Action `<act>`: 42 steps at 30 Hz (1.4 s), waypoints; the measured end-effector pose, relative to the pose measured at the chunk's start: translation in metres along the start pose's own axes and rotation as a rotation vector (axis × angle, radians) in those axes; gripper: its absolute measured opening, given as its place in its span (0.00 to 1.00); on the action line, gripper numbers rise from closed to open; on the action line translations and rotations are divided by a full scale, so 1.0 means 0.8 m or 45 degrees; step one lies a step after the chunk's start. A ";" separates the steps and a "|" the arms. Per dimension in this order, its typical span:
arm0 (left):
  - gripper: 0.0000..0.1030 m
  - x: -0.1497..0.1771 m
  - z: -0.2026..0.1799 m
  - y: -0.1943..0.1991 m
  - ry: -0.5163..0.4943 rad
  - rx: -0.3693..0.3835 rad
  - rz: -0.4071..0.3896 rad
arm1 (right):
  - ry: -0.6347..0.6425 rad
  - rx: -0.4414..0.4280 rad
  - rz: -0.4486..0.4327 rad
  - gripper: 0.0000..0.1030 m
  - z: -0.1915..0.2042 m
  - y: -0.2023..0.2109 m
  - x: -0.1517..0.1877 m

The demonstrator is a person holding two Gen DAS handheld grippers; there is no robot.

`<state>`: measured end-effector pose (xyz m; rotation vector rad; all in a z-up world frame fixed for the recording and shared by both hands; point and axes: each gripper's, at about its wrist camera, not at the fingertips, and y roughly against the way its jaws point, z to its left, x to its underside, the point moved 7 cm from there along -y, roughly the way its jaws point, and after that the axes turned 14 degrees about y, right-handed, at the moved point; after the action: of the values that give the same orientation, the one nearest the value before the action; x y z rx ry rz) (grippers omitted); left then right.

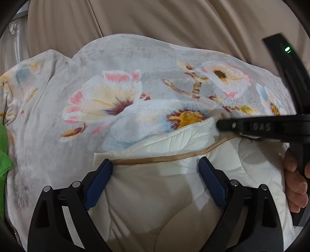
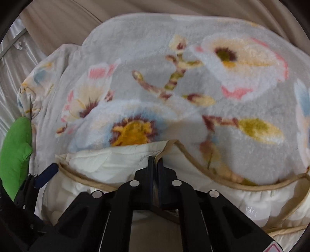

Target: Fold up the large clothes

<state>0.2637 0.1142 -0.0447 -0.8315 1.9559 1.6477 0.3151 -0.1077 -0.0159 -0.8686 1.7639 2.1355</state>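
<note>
Blanket [image 1: 124, 81], flowered side up with its cream lining [image 1: 155, 186] turned back, lies heaped on a beige sofa [image 1: 155, 17]. In the left wrist view the left tongs [image 1: 155, 168] stand wide, nothing between them, straddling the tan hem [image 1: 164, 158]; they should close squarely on it. In the right wrist view the right tongs [image 2: 155, 160] pinch that hem shut; both should lift evenly.

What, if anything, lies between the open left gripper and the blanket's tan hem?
Nothing visible. The left gripper is open, its pads straddling the tan hem of the blanket, with only the white lining under it. The right gripper, shut on the hem further along, stays clear of that gap.
</note>
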 end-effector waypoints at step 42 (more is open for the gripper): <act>0.93 -0.006 -0.077 0.003 0.033 0.084 0.055 | -0.373 0.327 -0.383 0.13 -0.220 0.194 0.171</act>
<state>0.2685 0.0552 -0.0283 -0.7953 2.0478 1.5948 0.1748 -0.3380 0.0144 -0.6652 1.5974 1.7024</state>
